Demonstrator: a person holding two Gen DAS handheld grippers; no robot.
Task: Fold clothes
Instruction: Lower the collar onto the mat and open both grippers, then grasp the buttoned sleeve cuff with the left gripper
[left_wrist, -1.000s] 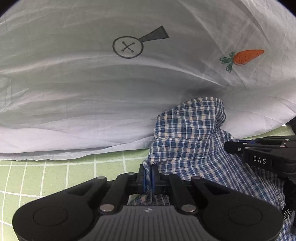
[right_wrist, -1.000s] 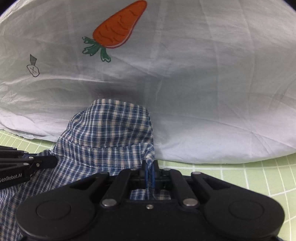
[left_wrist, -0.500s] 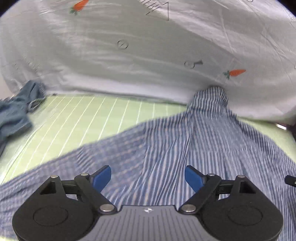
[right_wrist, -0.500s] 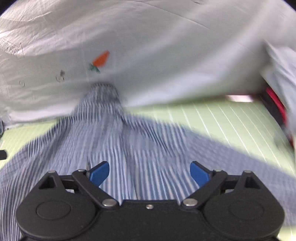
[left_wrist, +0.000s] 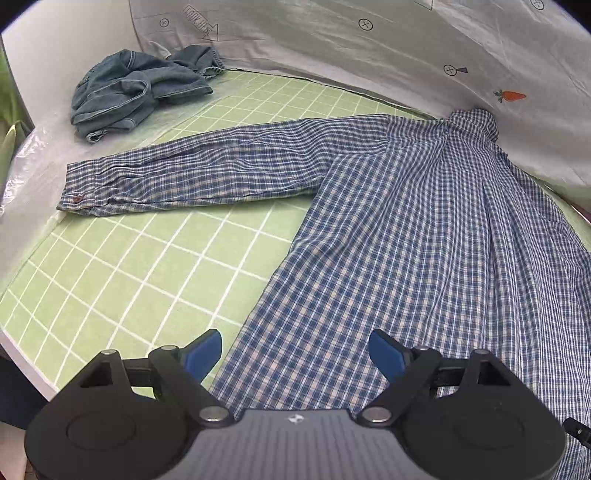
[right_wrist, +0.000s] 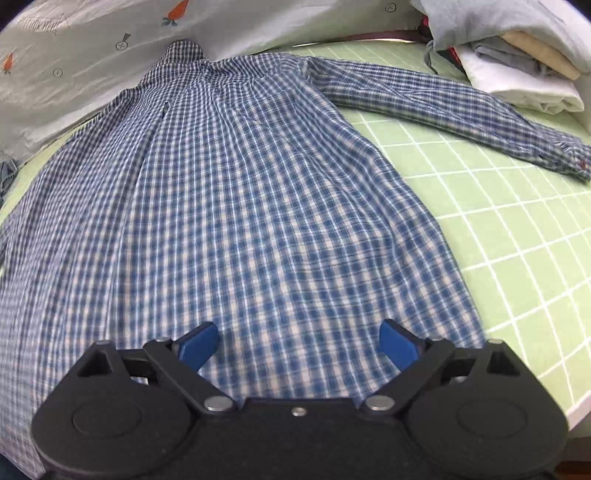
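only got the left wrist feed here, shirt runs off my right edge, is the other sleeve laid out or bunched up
Observer: Laid out. In the right wrist view the other sleeve stretches straight across the green mat, cuff at the far right.
Operator: anything past that cuff
Observer: Yes, a stack of folded clothes sits just behind the sleeve at the mat's back corner.
Operator: right tongs holding anything
Observer: No. The right tongs are open over the plaid shirt near its bottom hem, nothing between the fingers.
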